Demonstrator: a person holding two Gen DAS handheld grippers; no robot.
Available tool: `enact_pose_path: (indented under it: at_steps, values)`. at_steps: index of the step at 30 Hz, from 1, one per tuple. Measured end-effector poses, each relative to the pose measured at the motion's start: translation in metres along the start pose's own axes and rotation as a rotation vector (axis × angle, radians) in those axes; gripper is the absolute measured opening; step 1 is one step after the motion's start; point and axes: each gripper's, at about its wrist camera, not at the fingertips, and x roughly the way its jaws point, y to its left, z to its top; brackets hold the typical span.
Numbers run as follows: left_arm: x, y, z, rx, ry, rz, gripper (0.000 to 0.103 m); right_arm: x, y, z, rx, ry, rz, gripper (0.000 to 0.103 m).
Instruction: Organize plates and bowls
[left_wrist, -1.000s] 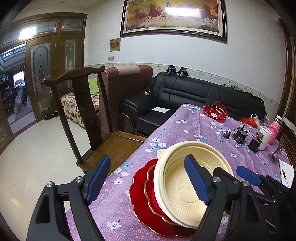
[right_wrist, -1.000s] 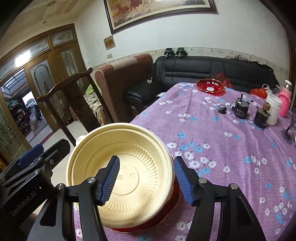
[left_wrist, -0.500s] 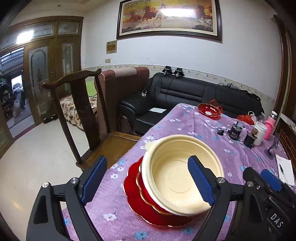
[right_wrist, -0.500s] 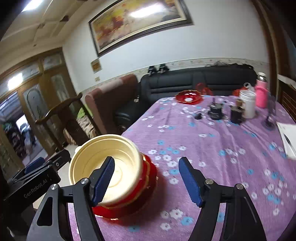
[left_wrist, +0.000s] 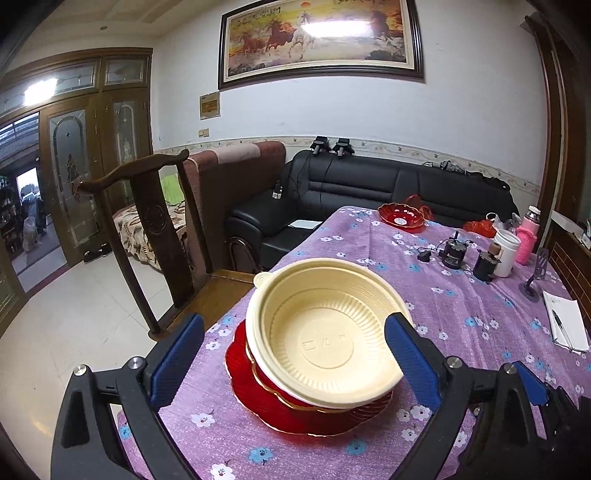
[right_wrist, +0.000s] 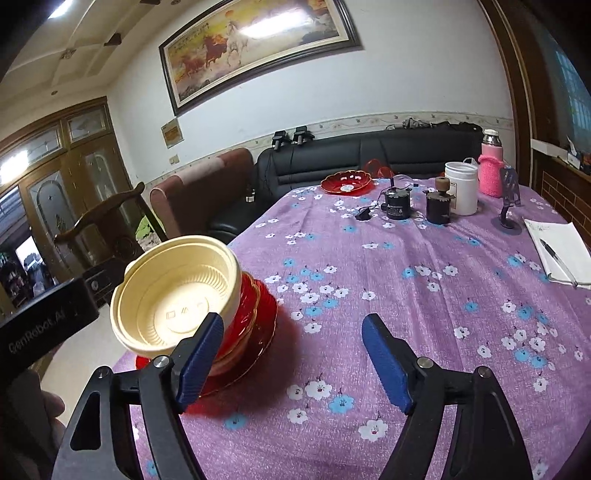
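The tablecloth (right_wrist: 424, 295) lies bare through the middle, giving open passage. The bowl stack (right_wrist: 177, 306) blocks the near left corner, the chair (left_wrist: 147, 221) just beyond it. Jars (right_wrist: 436, 203) and a red dish (right_wrist: 347, 182) crowd the far end; a notebook (right_wrist: 557, 251) lines the right edge

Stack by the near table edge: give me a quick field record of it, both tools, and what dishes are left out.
stack: cream bowl tilted on top of red dishes, on a red plate
stack place: purple floral tablecloth, near edge, beside the wooden chair
left tool: open, jaws have just been opening, either side of the bowl, not touching
right tool: open, jaws have just been opening, nothing between them, stack off to its left
left out: red scalloped dish at the far end
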Motion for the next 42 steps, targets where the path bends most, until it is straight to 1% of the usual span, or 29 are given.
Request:
enact_pose_path:
  at_steps: [4, 19, 42]
  values:
    - [-0.001, -0.003, -0.002, 0.008, 0.004, -0.007, 0.098, -0.002, 0.005, -0.003, -0.028, -0.007, -0.004, 0.085]
    - [-0.002, -0.004, -0.005, 0.01, 0.005, -0.016, 0.098, -0.001, 0.006, -0.01, -0.034, 0.011, -0.004, 0.086]
    - [-0.002, -0.005, -0.006, 0.012, 0.006, -0.02, 0.098, 0.0, 0.008, -0.013, -0.049, 0.013, -0.013, 0.088]
